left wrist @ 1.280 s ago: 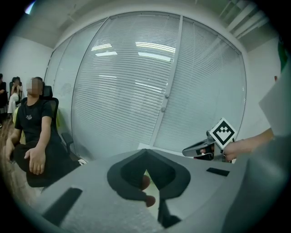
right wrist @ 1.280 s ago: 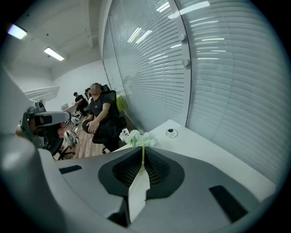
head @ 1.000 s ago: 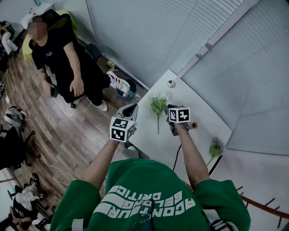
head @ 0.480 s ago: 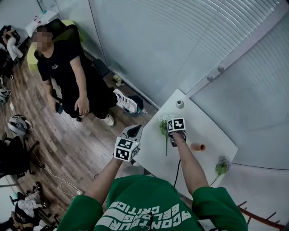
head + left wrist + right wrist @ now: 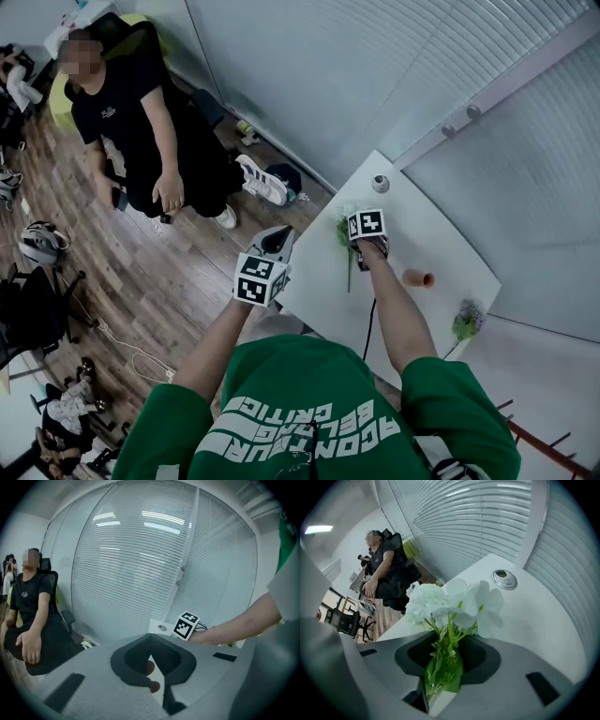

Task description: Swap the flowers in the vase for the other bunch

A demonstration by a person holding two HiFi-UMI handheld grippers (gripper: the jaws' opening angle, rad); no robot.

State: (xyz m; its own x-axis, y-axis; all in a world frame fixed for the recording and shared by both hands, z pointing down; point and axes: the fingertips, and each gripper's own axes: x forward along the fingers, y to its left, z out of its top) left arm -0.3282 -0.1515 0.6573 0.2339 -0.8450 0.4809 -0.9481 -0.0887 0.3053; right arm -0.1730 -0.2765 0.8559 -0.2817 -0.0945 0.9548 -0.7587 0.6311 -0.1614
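A bunch of white flowers (image 5: 343,232) with green stems lies on the white table (image 5: 441,234) near its left edge. My right gripper (image 5: 365,251) points steeply down over the stems. In the right gripper view the leafy stems (image 5: 443,665) run between the jaws of the right gripper (image 5: 440,686), which are closing; a strip of table still shows beside the stems. A small orange vase (image 5: 415,278) lies to the right. A purple bunch (image 5: 466,322) rests at the table's near right edge. My left gripper (image 5: 269,255) hangs off the table's left side, shut and holding nothing (image 5: 153,660).
A round metal fitting (image 5: 380,183) sits in the table's far corner. Slatted blinds (image 5: 375,66) close off the far side. A person in black (image 5: 141,122) sits on a chair over the wooden floor at the left. A black cable (image 5: 367,328) trails from the right gripper.
My right gripper has come down and to the left, from beside the white bunch onto its stems. The left gripper has sunk slightly beside the table.
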